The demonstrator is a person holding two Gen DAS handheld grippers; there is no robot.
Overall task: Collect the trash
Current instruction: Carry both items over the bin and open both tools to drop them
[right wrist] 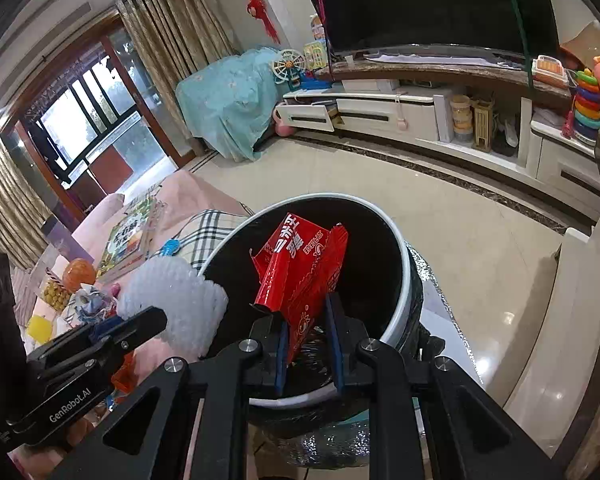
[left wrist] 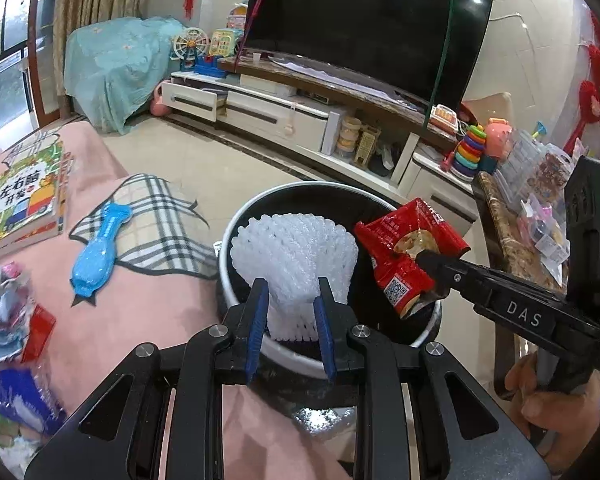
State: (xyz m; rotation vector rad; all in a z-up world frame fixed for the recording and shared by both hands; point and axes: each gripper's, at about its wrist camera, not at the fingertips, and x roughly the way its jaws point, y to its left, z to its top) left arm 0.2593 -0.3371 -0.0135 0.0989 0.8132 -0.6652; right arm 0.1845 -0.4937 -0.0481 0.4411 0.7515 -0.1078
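Left gripper pinches knobbly white foam netting — right gripper pinches a crumpled glossy red wrapper — above the round bin's rim.

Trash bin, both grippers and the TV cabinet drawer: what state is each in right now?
Trash bin: open, no lid, black liner.
Left gripper: shut on white foam fruit net, over the bin.
Right gripper: shut on red snack wrapper, over the bin.
TV: screen dark.
Cabinet drawer: pulled open.
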